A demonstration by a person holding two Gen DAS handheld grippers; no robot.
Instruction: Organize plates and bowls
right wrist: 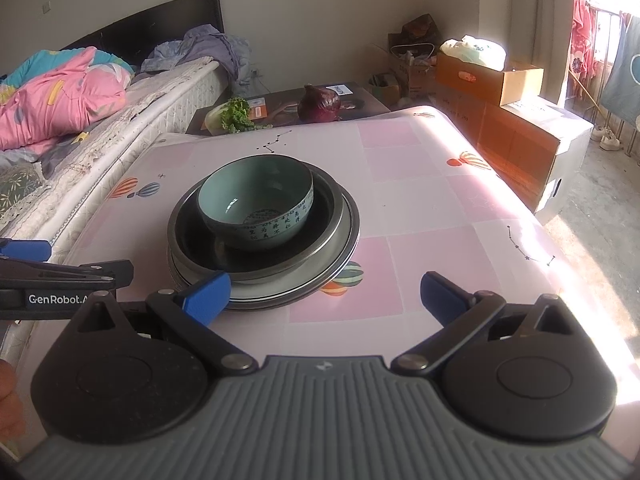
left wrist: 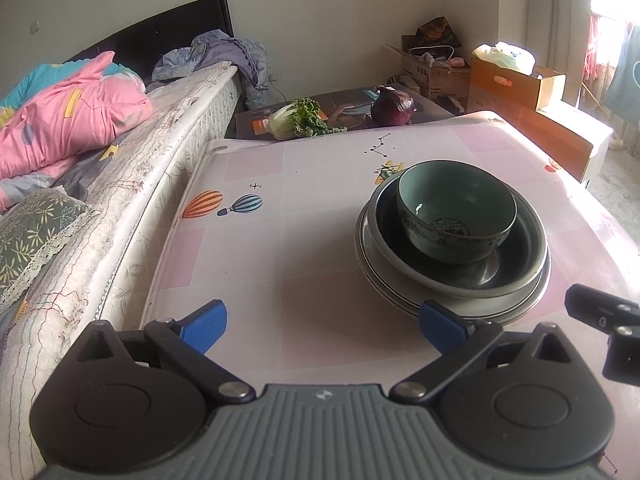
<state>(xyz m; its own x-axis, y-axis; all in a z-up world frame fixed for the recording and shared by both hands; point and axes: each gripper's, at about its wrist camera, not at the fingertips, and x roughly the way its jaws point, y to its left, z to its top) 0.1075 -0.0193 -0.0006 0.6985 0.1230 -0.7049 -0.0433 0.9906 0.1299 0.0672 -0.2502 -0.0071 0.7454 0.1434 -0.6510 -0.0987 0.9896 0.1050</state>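
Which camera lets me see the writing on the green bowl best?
The right wrist view. There the green bowl sits near the middle, and the band of dark characters on its outside is lit and sharp. In the left wrist view the green bowl shows mostly its inside, and its outer pattern is shadowed and blurry.

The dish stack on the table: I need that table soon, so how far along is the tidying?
Done, by the look of it: the teal ceramic bowl sits inside the metal bowl, which rests on the metal plate. In hand: nothing; the left hand-held gripper and right hand-held gripper are both open and empty, close to the stack. Left: no other dishes show on the table, so perhaps only moving the stack.
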